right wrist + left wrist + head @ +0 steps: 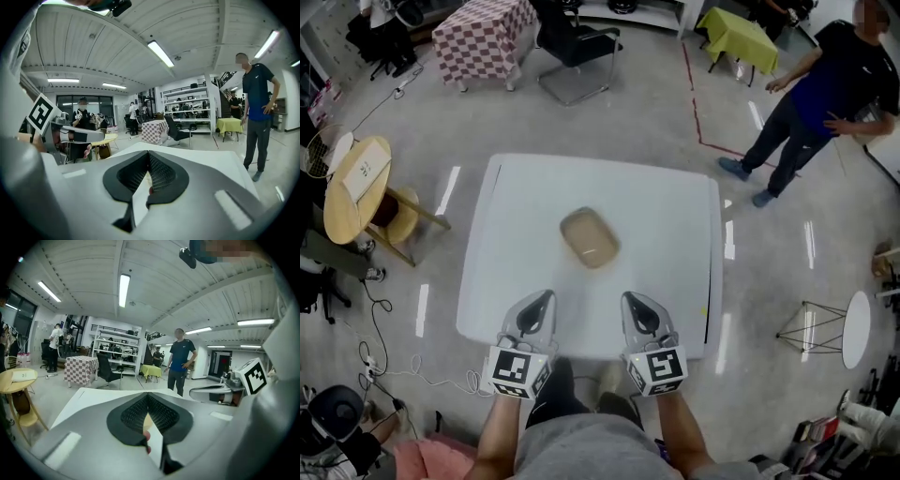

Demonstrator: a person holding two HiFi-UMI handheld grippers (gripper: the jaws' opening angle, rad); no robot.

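Left gripper (540, 302) and right gripper (635, 305): smooth, matt grey plastic shells. Black gripping pads (133, 413): finely ribbed, rubbery look. Square white table (675, 216): smooth top, faint sheen. Tan oblong plastic-looking tub (590, 236): dull, slightly cloudy. Grey floor (656, 103): polished, glossy streaks of light. Red-and-white checked tablecloth (483, 37): soft cloth. Small round pale table (342, 211): bare wood, matt.

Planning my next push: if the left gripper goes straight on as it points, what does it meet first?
Probably the tan dish mid-table: the left gripper aims at its near left side, with only white table between. It could just slip past its edge.
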